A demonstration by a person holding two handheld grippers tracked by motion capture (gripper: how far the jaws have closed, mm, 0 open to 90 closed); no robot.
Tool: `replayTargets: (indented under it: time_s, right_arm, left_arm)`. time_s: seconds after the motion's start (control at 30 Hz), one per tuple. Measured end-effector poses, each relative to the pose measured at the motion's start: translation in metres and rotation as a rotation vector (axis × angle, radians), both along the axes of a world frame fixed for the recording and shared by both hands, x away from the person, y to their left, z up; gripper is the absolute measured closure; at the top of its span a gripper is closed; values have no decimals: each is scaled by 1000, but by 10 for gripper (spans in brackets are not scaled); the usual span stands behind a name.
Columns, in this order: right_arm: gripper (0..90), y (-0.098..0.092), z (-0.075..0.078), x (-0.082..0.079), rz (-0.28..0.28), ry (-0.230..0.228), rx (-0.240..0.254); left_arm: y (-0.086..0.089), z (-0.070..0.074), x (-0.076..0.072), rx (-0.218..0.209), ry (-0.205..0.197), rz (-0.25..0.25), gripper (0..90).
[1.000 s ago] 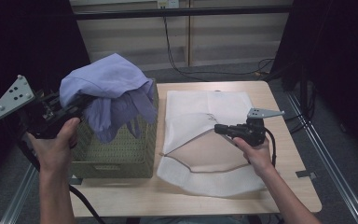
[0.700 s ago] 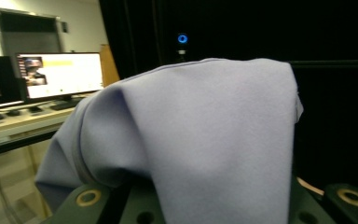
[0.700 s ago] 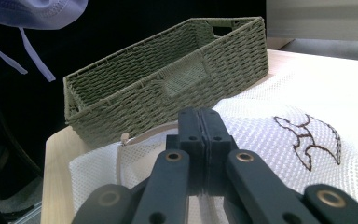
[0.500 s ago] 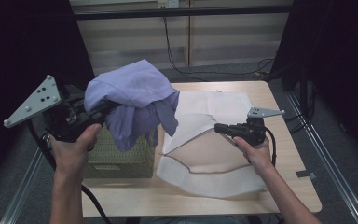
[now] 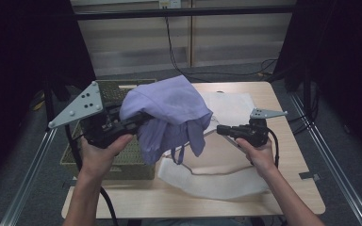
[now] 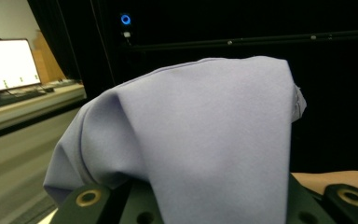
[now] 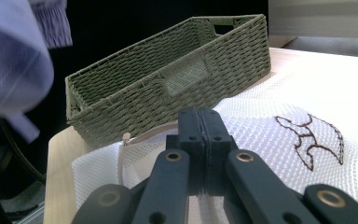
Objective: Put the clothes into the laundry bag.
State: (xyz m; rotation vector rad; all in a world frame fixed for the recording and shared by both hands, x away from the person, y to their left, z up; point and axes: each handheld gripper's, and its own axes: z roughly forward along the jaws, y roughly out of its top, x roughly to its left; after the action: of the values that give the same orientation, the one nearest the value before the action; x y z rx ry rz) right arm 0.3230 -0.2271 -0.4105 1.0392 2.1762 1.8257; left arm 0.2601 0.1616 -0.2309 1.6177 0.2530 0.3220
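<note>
My left claw [image 5: 139, 120] is clamped on the lavender garment [image 5: 169, 115], which drapes over its jaws and hangs limp in the air beside the woven basket [image 5: 122, 160]. It looks light, soft and floppy; I'd grip a bunched fold, never a loose edge. My right claw [image 5: 221, 130] is pressed together on the white mesh bag [image 5: 202, 176], pinning its opening near me on the surface [image 5: 292, 183].

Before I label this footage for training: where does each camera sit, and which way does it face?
High view: above the person's side, looking forward and down on the table; forearms, both hands show.
Left gripper view: rides the left gripper, facing the lilac garment draped over its jaws.
Right gripper view: rides the right gripper, shut on the white mesh bag, facing the green basket.
All share the garment.
</note>
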Motion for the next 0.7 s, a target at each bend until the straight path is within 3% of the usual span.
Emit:
replayTargets:
  time_s: [0.07, 0.3, 0.7]
  right_arm:
    - [890, 0, 0, 0, 1, 1, 0]
    - [890, 0, -1, 0, 4, 8, 4]
    - [890, -3, 3, -2, 10, 6, 11]
  left_arm:
    - [-5, -2, 0, 11, 1, 18, 798]
    - [-21, -10, 0, 32, 23, -40, 799]
    - [-56, -32, 3, 120, 60, -108, 798]
